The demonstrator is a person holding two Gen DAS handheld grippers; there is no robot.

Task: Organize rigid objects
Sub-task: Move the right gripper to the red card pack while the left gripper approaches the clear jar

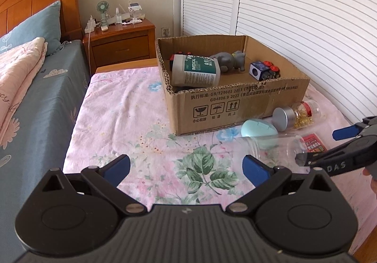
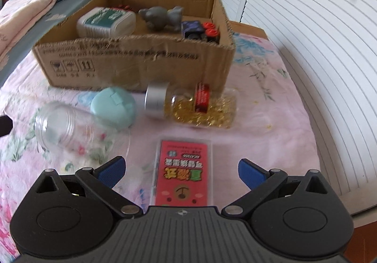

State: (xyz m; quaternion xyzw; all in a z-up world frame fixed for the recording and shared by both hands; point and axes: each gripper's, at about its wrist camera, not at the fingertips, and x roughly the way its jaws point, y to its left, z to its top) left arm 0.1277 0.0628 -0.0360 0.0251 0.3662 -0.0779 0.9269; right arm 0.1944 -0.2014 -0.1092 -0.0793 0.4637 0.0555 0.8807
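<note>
An open cardboard box [image 1: 235,102] [image 2: 136,62] stands on the pink floral sheet. Lying in it are a white medical bottle [image 1: 195,69], a grey elephant toy [image 1: 229,61] and a blue cube toy with red wheels [image 1: 264,70]. In front of the box lie a teal case [image 2: 113,106], a silver-capped bottle of gold capsules [image 2: 193,107], a clear empty jar [image 2: 77,128] on its side and a flat red card box [image 2: 183,175]. My right gripper [image 2: 182,169] is open just above the red card box. My left gripper [image 1: 187,168] is open over bare sheet, left of the jar [image 1: 271,149].
A bed with a blue sheet, a pillow and a pink quilt [image 1: 18,69] runs along the left. Behind it a wooden nightstand [image 1: 122,43] carries a small fan and bottles. White louvered doors [image 1: 306,27] close off the right side. The sheet ends at a wooden edge [image 2: 362,223].
</note>
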